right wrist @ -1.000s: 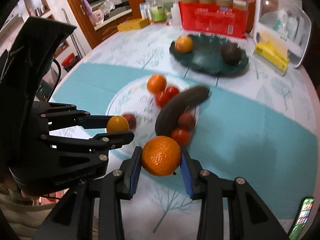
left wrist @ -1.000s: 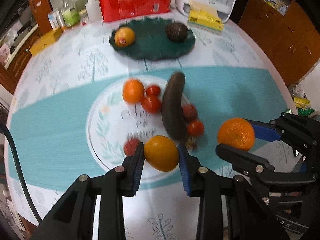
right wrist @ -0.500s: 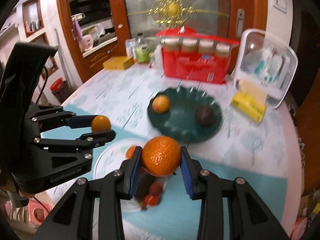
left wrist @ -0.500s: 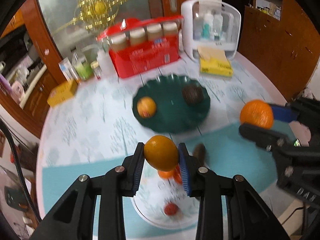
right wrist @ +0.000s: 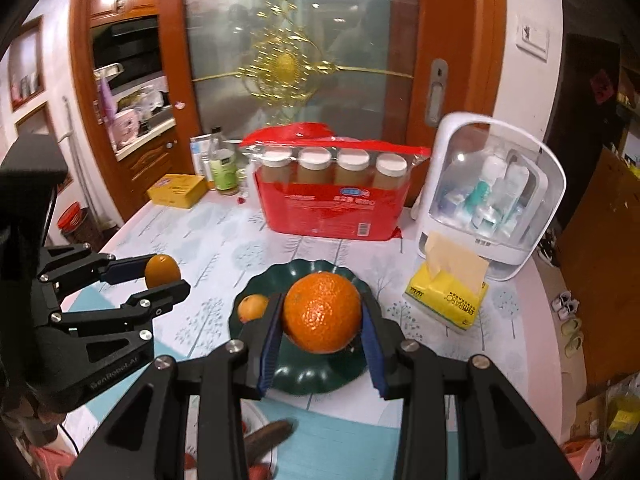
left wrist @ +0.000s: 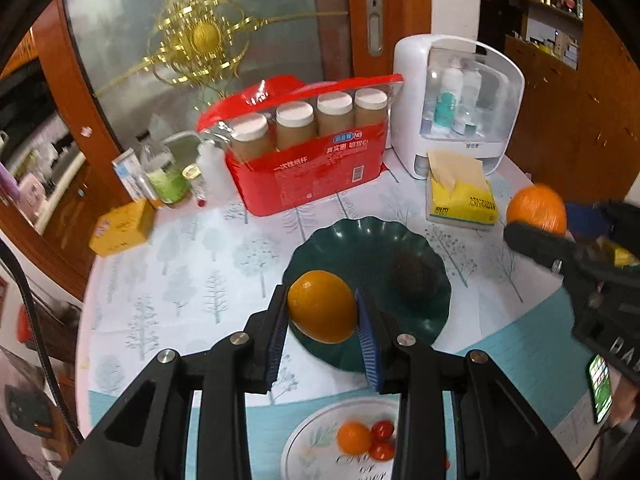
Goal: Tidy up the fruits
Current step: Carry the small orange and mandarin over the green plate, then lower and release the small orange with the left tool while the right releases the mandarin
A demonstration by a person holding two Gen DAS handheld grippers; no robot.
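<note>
My left gripper (left wrist: pixel 322 312) is shut on a smooth orange (left wrist: pixel 322 306), held above the near left rim of the dark green plate (left wrist: pixel 400 240). A dark round fruit (left wrist: pixel 412 276) lies on that plate. My right gripper (right wrist: pixel 322 322) is shut on a dimpled orange (right wrist: pixel 322 312), held over the green plate (right wrist: pixel 312 376), where a small orange (right wrist: pixel 253 307) lies at the left. The left gripper (right wrist: pixel 162 276) also shows in the right wrist view. The right gripper with its orange (left wrist: pixel 536 210) shows in the left wrist view.
A white printed plate (left wrist: pixel 312 432) near me holds an orange (left wrist: pixel 353 437) and small tomatoes (left wrist: pixel 382 440); a dark long fruit (right wrist: pixel 268 436) lies there too. Behind the green plate stand a red jar pack (left wrist: pixel 312 168), a white organiser (left wrist: pixel 456 108), a yellow tissue pack (left wrist: pixel 460 196) and a yellow box (left wrist: pixel 120 228).
Both grippers rose from the white plate and moved forward with their oranges. They now hang over the green plate, which looks much closer.
</note>
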